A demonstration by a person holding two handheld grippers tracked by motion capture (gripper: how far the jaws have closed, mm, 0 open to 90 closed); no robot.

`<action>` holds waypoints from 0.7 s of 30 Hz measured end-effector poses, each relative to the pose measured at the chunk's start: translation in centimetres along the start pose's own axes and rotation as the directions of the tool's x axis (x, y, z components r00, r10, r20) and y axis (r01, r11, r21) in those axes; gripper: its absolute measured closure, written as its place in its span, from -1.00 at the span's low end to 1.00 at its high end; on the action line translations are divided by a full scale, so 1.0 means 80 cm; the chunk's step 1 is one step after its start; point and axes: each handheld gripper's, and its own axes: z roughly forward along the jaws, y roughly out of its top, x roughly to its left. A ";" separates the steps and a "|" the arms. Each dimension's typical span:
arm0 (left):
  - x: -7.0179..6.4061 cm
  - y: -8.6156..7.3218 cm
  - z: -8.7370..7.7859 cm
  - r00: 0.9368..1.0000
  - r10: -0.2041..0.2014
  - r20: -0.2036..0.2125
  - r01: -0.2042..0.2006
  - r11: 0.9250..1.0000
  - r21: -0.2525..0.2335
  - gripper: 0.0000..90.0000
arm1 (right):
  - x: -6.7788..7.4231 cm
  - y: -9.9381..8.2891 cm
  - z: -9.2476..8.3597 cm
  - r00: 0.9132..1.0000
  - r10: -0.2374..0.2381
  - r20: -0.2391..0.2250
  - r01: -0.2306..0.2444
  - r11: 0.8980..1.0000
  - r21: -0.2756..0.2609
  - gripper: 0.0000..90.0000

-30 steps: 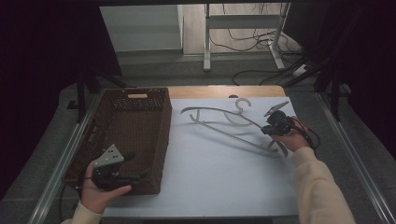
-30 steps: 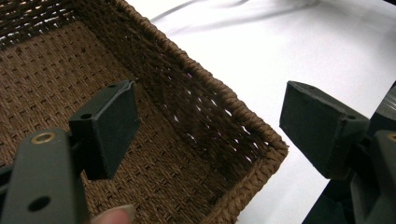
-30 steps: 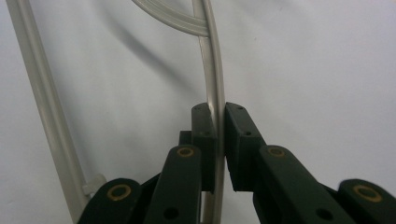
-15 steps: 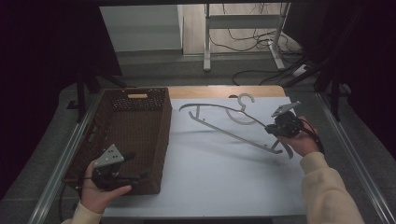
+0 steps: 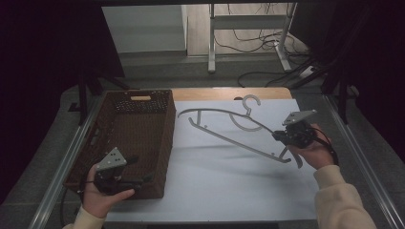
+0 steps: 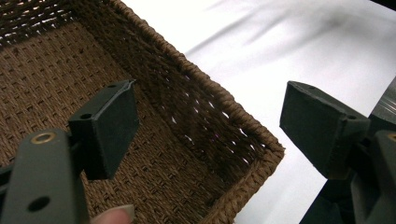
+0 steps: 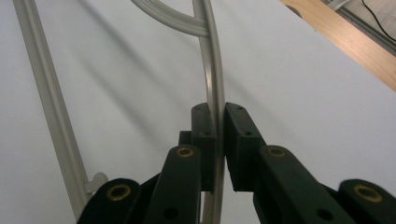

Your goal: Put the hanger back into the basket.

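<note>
the hanger (image 5: 224, 128) looks like smooth, slightly glossy pale grey plastic. the basket (image 5: 143, 102) is rough brown woven wicker. the desk (image 5: 210, 191) has a matt white sheet over it, with bare wood at its far edge. the right claw (image 7: 218, 126) has matt black pads.

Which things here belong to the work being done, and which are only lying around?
In use:
- grey plastic clothes hanger, clamped in the right tool
- brown wicker basket, with the open left tool at its near corner

Lying around:
- cables on the floor behind the table
- metal frame legs back there
</note>
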 end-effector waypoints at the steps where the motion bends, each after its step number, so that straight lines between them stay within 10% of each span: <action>1: 0.000 0.000 0.000 1.000 0.000 0.000 0.000 1.000 0.000 -0.57 | 0.000 0.000 0.000 1.000 0.000 0.000 0.000 1.000 0.000 0.84; 21: -0.002 0.002 -0.003 1.000 0.000 -0.001 0.000 1.000 -0.003 -0.57 | 0.048 -0.004 -0.007 0.995 -0.097 -0.009 0.097 0.995 -0.030 0.84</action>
